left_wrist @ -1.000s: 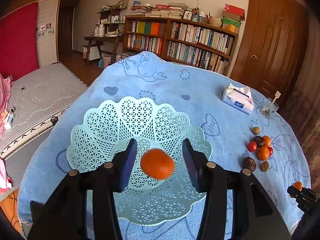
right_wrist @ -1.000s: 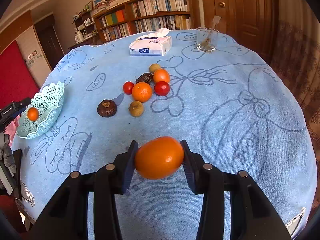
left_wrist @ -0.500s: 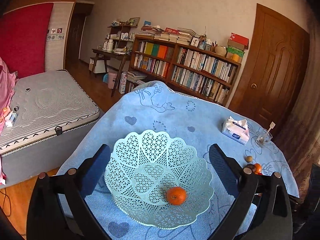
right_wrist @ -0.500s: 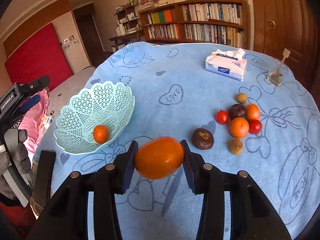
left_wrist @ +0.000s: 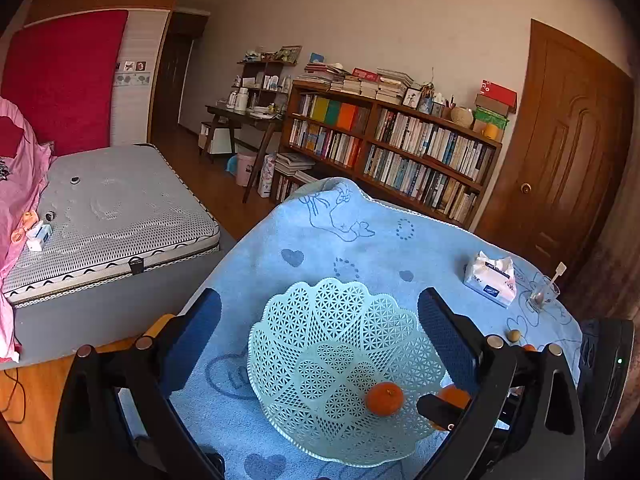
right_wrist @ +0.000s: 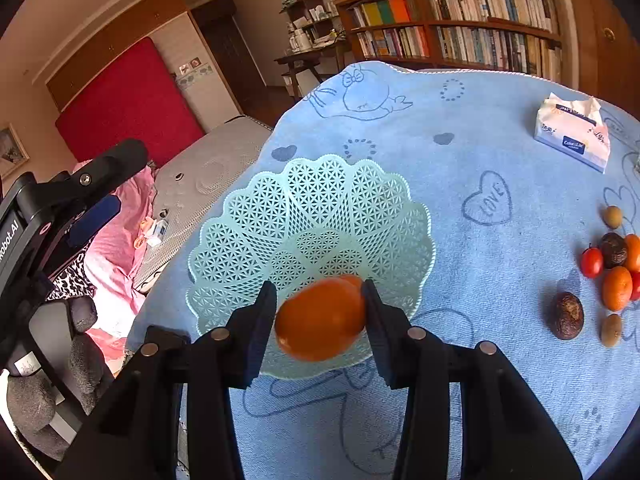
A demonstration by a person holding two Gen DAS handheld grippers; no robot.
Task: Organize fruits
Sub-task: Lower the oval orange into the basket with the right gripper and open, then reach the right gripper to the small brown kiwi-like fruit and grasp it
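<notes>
Your right claw is clamped on a large orange fruit, holding it just above the near rim of the pale green lattice basket on the blue-clothed counter. Ahead of that claw, inside the basket, a sliver of a second orange fruit shows just behind the one you hold; the left wrist view shows it clearly as a small mandarin lying on the basket floor, the only thing resting in the basket.

Your left claw stands wide apart and grips nothing, its two blue-padded fingers framing the basket from above and behind. In that view the held fruit shows to the right of the mandarin, at the basket's right rim, partly hidden behind the claw's right finger.

Well to the right of your right claw, the loose fruit waits on the cloth: a dark wrinkled fruit, a mandarin, a red tomato, a second dark fruit and two small tan fruits. A tissue pack lies far ahead on the right.
</notes>
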